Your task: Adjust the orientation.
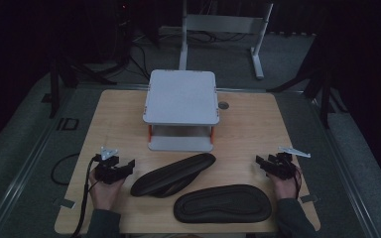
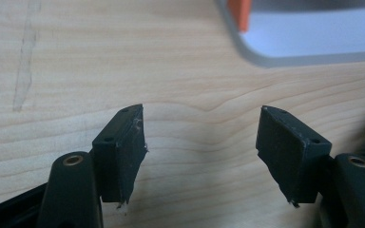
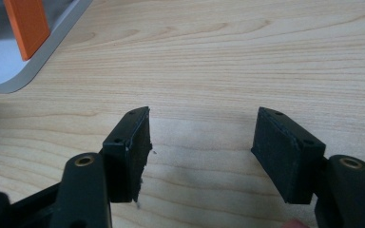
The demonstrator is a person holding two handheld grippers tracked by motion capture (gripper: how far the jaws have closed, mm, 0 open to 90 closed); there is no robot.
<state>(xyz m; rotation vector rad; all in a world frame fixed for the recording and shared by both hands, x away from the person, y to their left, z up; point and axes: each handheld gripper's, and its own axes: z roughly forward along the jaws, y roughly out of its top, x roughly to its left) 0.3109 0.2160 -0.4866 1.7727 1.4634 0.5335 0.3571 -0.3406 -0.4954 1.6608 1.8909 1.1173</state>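
Insoles (image 1: 173,174) (image 1: 222,203) unmarked; no legible writing on stand (image 1: 181,96).

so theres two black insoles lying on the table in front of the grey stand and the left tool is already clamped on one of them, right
Not quite. The two black insoles, one and the other, do lie on the table in front of the grey stand, but the left tool is not clamped on either. The left gripper view shows its jaws apart with bare wood between them.
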